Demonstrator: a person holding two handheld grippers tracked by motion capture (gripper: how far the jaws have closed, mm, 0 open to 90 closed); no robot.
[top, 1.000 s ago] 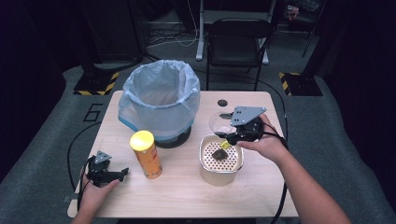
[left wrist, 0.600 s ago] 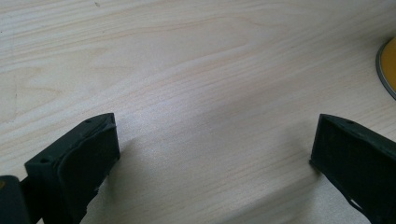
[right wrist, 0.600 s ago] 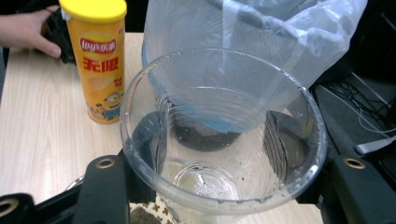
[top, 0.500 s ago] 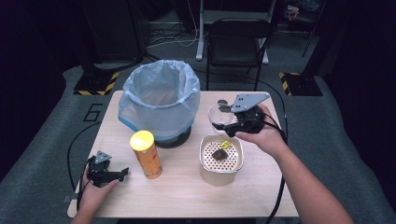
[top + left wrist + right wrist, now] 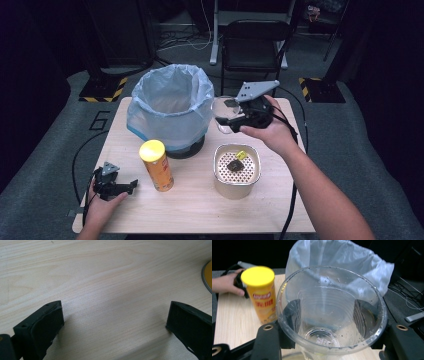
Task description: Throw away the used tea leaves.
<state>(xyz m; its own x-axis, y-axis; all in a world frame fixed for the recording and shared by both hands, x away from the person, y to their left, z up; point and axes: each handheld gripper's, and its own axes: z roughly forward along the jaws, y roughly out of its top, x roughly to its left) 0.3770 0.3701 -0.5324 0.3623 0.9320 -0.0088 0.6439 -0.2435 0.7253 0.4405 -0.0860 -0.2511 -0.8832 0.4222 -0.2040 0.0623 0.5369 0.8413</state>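
Gripping a clear cup (image 5: 223,114), the right tongs (image 5: 231,119) have risen toward the bin (image 5: 170,107); left tongs (image 5: 131,186) rest wide.

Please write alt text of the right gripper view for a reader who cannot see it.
The right hand-held gripper holds a clear plastic cup, its black jaws pressing the cup's sides. Behind the cup stands a bin lined with a pale bag; to its left, a yellow-lidded canister on the wooden table.

Both forearms are bare, no sleeves. Each gripper is black with blocky jaws; the right gripper (image 5: 227,119) carries a grey three-cornered plate, brass-ringed screw holes, and a black cable trailing off the table (image 5: 200,210).
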